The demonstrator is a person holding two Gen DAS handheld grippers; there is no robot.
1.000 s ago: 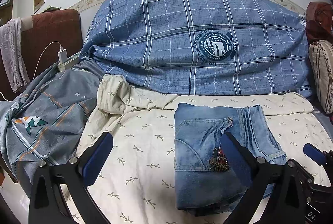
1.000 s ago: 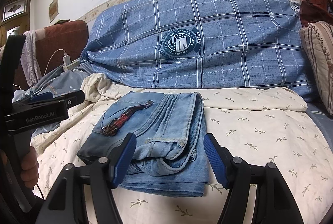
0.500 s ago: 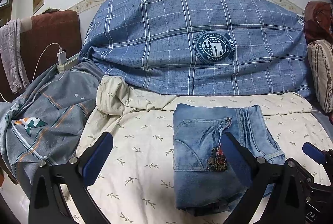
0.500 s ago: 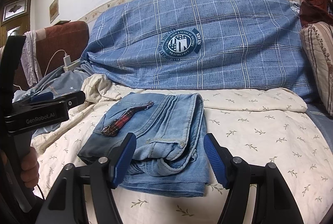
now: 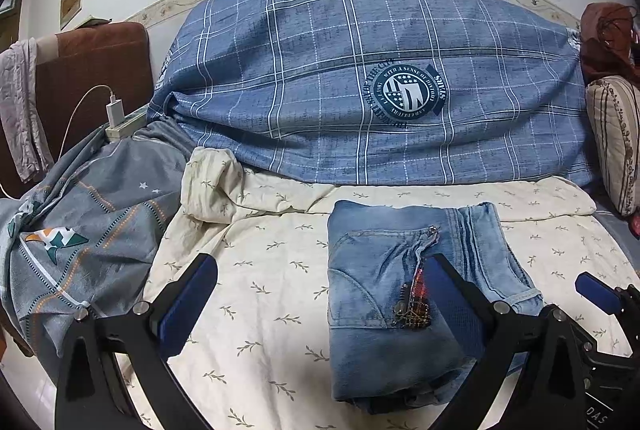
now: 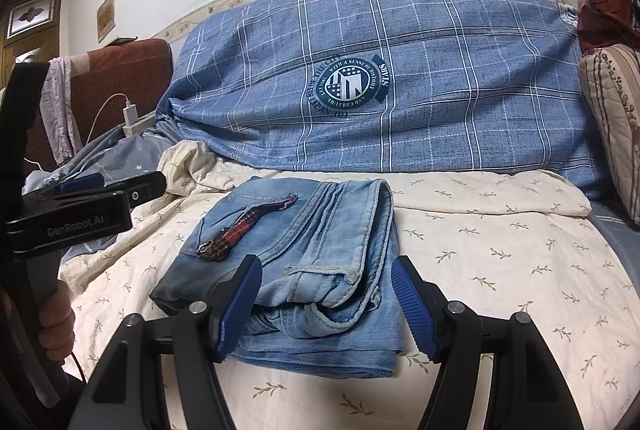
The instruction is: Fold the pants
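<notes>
1. Nothing much has shifted since the earlier frames: your two grippers hover where they were and the folded pants (image 6: 320, 250) lie in the same spot on the cream leaf-print sheet (image 6: 500, 254).
2. Your right gripper (image 6: 326, 306) sits nearest, its jaws spread wide and grasping nothing; the blue pads (image 6: 410, 304) frame the near edge of the pants, with the near folds bunched between them, though contact cannot be told.
3. Your left gripper (image 5: 316, 304) is likewise released, jaws wide apart; its right pad (image 5: 448, 294) hangs over the near right part of the pants, while the left pad hangs over bare sheet to the left of them.
4. From the right wrist view, you see the left gripper's black body and your hand (image 6: 56, 322) on its handle, left of the pants.
5. The pants lie as a compact denim rectangle, with a dark red plaid patch (image 5: 414, 304) showing along the pocket opening on top.
6. Left of the pants, a grey patterned blanket (image 5: 80, 230) is heaped beside a rumpled corner of the sheet.
7. Beyond the pants, a blue checked quilt (image 5: 360, 78) with a round emblem rises against the wall.
8. Far left of the pants, a white charger (image 5: 114, 110) stands plugged in beside a brown headboard (image 5: 96, 70); right of the quilt leans a striped pillow (image 5: 616, 142).
</notes>
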